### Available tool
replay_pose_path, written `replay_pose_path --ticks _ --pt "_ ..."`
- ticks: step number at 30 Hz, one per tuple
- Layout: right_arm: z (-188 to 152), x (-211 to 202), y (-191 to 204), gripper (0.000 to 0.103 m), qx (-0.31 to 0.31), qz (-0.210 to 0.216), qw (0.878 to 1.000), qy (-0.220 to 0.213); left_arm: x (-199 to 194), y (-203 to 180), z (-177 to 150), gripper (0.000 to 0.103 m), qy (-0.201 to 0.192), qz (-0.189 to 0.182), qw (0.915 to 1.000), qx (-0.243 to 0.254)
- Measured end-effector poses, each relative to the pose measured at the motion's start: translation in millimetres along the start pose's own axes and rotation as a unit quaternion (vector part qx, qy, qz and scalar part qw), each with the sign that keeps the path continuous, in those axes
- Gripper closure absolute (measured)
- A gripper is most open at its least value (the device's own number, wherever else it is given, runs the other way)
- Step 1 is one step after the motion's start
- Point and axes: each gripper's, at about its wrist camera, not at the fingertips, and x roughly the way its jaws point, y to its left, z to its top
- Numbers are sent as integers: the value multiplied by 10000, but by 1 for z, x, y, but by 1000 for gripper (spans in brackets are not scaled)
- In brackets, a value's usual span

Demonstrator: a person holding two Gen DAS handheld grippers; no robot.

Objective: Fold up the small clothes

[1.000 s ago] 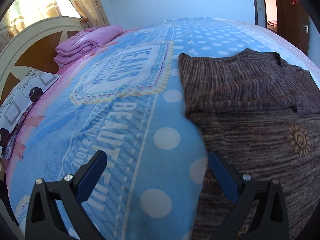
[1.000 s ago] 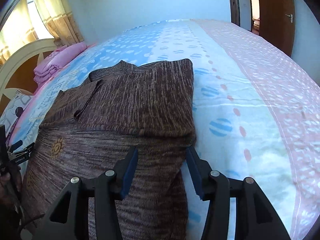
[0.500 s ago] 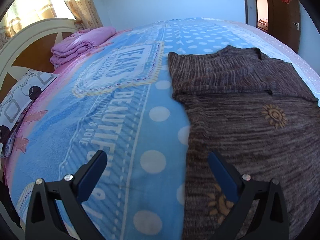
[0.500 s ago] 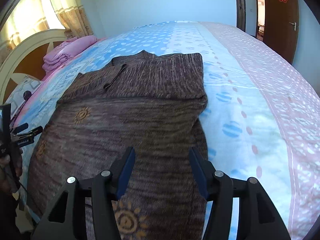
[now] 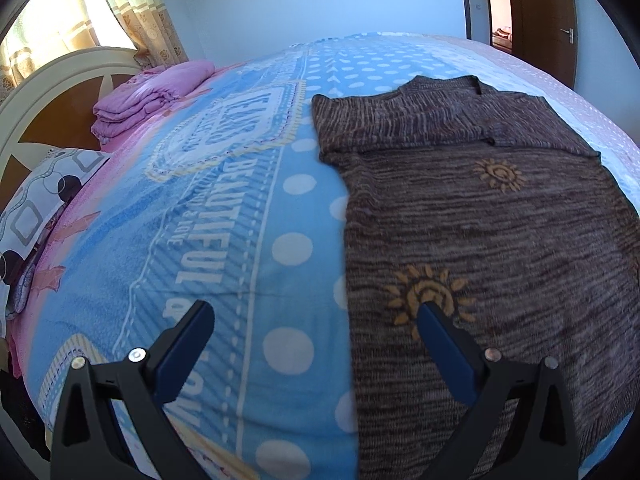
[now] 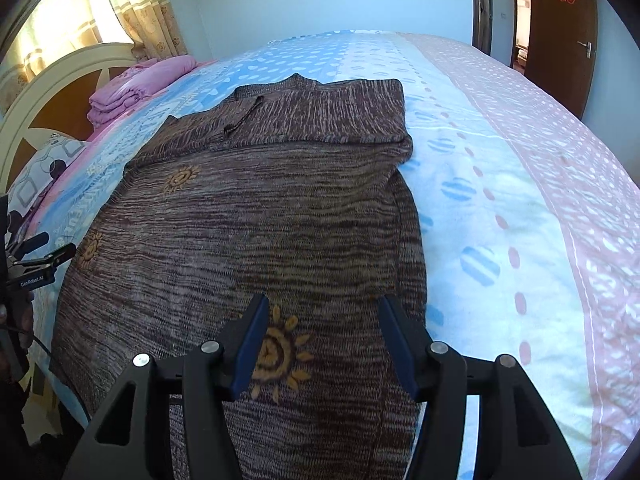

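Note:
A brown knitted sweater [image 5: 480, 220] with yellow sun motifs lies flat on the bed, its sleeves folded across the chest at the far end. It also shows in the right wrist view [image 6: 260, 220]. My left gripper [image 5: 314, 322] is open and empty above the sweater's left edge near the hem. My right gripper [image 6: 320, 320] is open and empty above the hem's right part, over a sun motif [image 6: 280, 354]. The left gripper also shows at the left edge of the right wrist view [image 6: 40, 256].
The bed has a blue dotted cover [image 5: 224, 240] with a pink strip on the right [image 6: 560, 160]. A folded pink blanket [image 5: 148, 96] and a patterned pillow [image 5: 44, 196] lie by the cream headboard [image 5: 40, 92]. A brown door [image 6: 568, 32] stands at the far right.
Both grippers have drawn back toward the sweater's hem, so more of the sweater shows. Both stay open and empty. The sweater has not moved.

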Motion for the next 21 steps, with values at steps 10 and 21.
replay_pose_path --ticks 10,21 --pt "-27 -10 -7 45 106 -83 9998 122 -14 -12 -28 0 168 -262 9993 185" --pt "-67 -31 -5 45 18 -234 9997 113 -35 -9 -59 8 304 -609 9976 114"
